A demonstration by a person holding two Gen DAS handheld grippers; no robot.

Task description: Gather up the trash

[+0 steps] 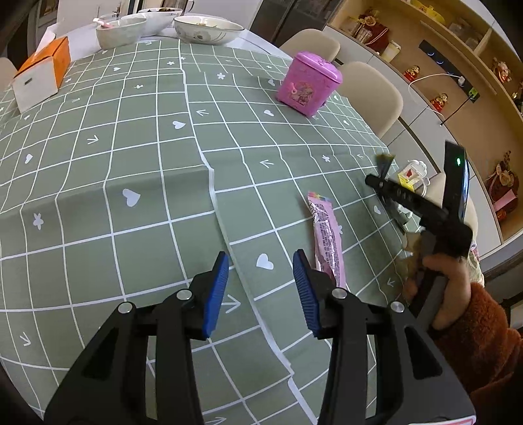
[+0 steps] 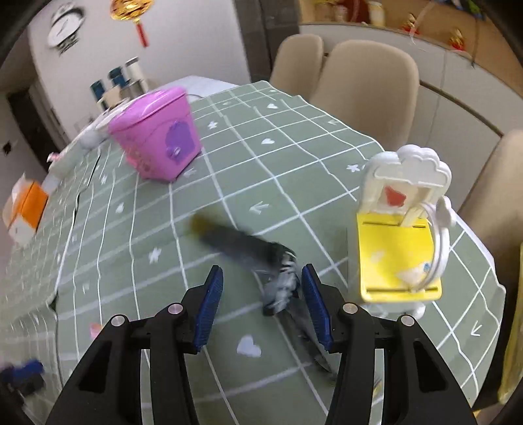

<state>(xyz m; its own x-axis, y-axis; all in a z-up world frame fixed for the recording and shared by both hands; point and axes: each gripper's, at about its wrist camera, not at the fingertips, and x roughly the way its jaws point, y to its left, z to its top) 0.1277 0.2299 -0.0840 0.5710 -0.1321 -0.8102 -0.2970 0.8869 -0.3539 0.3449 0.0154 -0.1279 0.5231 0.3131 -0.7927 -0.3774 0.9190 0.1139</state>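
A pink snack wrapper lies flat on the green checked tablecloth, just right of my open, empty left gripper. A pink lidded bin stands at the far right of the table; it also shows in the right wrist view. A dark crumpled wrapper lies on the cloth in front of my open right gripper, its near end beside the right fingertip, blurred by motion. The right gripper shows at the table's right edge in the left view.
A yellow and white toy stand is at the right edge of the table. An orange tissue box and several bowls sit at the far side. Beige chairs line the right side, with shelves behind.
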